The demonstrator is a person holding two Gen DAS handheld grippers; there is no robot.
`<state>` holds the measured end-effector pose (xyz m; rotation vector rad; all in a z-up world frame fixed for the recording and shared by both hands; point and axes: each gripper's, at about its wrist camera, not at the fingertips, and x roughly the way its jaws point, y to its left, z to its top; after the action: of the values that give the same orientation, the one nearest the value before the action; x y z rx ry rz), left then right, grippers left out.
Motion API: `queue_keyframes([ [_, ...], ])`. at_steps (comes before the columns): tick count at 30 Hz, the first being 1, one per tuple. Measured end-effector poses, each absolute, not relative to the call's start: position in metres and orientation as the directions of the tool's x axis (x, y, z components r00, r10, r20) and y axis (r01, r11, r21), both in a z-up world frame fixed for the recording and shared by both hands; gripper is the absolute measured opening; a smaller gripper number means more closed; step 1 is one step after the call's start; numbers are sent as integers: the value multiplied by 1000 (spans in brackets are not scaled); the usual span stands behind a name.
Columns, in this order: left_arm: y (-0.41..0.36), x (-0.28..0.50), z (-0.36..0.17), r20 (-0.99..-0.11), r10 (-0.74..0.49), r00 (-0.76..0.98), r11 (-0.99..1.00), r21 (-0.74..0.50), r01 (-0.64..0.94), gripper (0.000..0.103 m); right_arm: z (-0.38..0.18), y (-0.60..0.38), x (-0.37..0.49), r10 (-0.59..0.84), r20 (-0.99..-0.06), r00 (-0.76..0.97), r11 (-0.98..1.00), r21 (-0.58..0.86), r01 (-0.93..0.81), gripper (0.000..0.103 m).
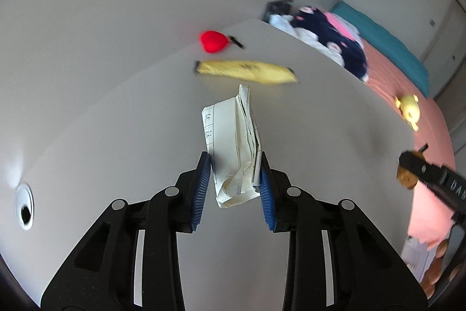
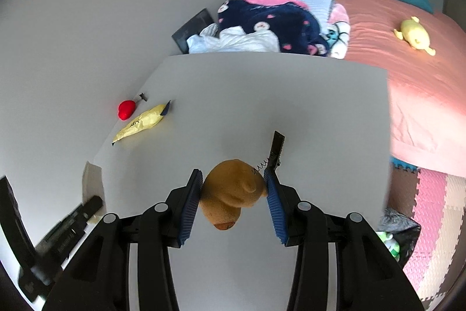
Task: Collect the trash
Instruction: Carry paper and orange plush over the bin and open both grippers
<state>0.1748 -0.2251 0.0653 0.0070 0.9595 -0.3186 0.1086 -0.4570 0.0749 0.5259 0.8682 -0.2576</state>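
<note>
Left gripper (image 1: 235,165): clamped on a crumpled paper (image 1: 233,147), blue pads (image 1: 204,188) pressing both sides, the sheet sticking out toward 12 o'clock above the white table (image 1: 320,136). Beyond the paper, at 12 o'clock in the left wrist view: a yellow wrapper (image 1: 247,72) lying flat on the table; past it, toward 11 o'clock, a red heart-shaped object (image 1: 214,41) with a small dark clip just beside it. At 3 o'clock in that view: part of the other tool, dark and blurred.

Right gripper (image 2: 233,188): closed around a brown plush toy (image 2: 230,194), pads touching both flanks, a black comb-like clip (image 2: 276,149) jutting up at 1 o'clock beside the right pad. Same yellow wrapper (image 2: 139,121) and red heart-shaped object (image 2: 126,109) at 10 o'clock, near the table's far left edge. Behind the table (image 2: 262,95), at 12 to 2 o'clock: a bed (image 2: 407,72) with a pink cover, a heap of clothes (image 2: 276,25), a yellow plush (image 2: 415,35). At 4 o'clock, on the floor: foam mats (image 2: 431,209), pink and beige.
</note>
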Motion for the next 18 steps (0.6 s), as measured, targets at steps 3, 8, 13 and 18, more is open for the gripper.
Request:
queue_keyframes([
  [3, -244, 146, 67, -806, -271, 526, 945, -119, 305, 32, 84, -466, 75, -10, -767, 642, 834, 348, 428, 46],
  [8, -285, 90, 74, -799, -308, 517, 916, -101, 389, 32, 97, -481, 14, -29, -743, 669, 829, 356, 432, 46],
  [13, -328, 29, 77, -788, -356, 502, 870, -83, 486, 32, 105, -503, -42, -63, -721, 690, 815, 362, 452, 46],
  [18, -370, -25, 72, -779, -398, 485, 819, -63, 571, 32, 102, -527, -96, -104, -708, 698, 796, 362, 485, 46],
])
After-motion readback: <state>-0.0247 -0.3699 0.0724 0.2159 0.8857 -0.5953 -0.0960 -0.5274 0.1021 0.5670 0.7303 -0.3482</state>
